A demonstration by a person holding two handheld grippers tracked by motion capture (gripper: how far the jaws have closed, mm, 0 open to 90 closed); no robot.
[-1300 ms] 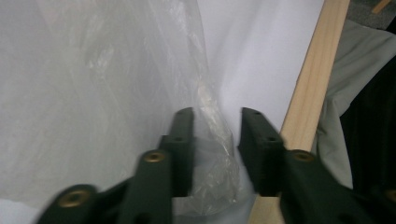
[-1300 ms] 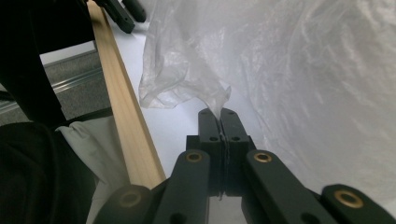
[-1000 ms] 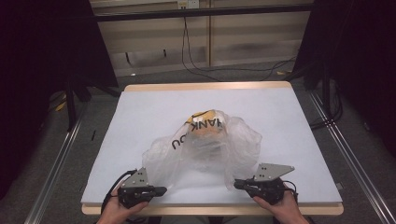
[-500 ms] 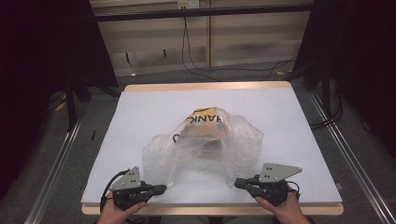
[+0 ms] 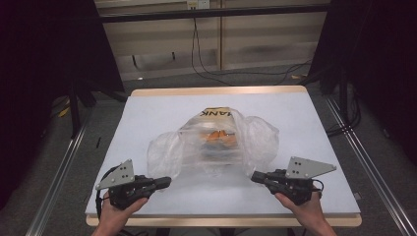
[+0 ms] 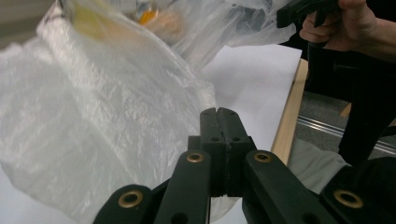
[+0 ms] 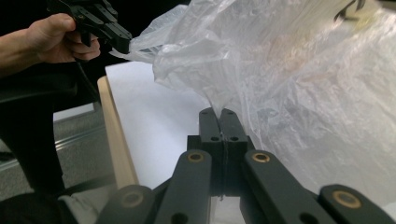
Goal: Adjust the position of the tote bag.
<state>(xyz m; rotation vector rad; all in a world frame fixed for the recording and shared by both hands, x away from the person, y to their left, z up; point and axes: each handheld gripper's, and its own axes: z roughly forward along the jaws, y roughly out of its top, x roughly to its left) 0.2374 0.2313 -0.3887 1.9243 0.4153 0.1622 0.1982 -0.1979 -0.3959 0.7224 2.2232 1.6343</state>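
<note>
While both grippers [image 5: 166, 181] [image 5: 255, 176] pinch clear plastic bag [image 5: 216, 145] (jaws clenched), bag stretches between them above table [image 5: 147, 113].

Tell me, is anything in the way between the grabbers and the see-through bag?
Nothing visible. The left gripper and the right gripper are both pinched shut on the plastic bag's near edges, on the table.

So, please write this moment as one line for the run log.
left tongs: shut on plastic bag edge | right tongs: shut on plastic bag edge | bag: stretched between both | inside: orange items, unclear | table: white
</note>
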